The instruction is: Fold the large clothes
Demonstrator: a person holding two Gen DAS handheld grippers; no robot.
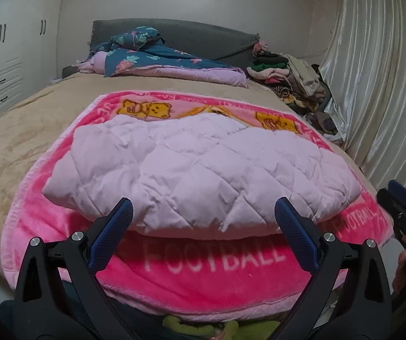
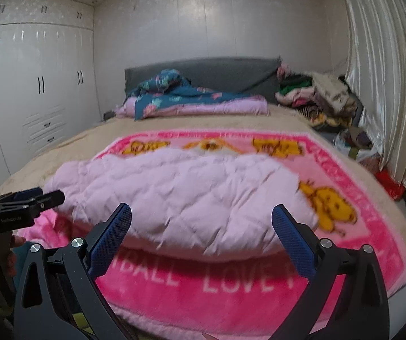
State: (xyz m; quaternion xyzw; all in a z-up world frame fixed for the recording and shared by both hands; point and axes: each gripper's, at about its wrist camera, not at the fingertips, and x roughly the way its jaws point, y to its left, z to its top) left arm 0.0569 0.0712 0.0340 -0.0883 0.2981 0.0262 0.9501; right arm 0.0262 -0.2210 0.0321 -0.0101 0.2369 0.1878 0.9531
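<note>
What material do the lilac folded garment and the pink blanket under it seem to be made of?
The lilac folded garment looks like padded, quilted fabric with a matte finish: diamond stitching and puffy cells show. Its filling cannot be told. The pink blanket looks like soft plush fleece, probably synthetic: its short fuzzy pile has a slight sheen, with printed letters and bears.

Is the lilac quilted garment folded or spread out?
Folded: the lilac quilted garment lies as a thick compact bundle with a doubled near edge on the pink plush blanket.
</note>
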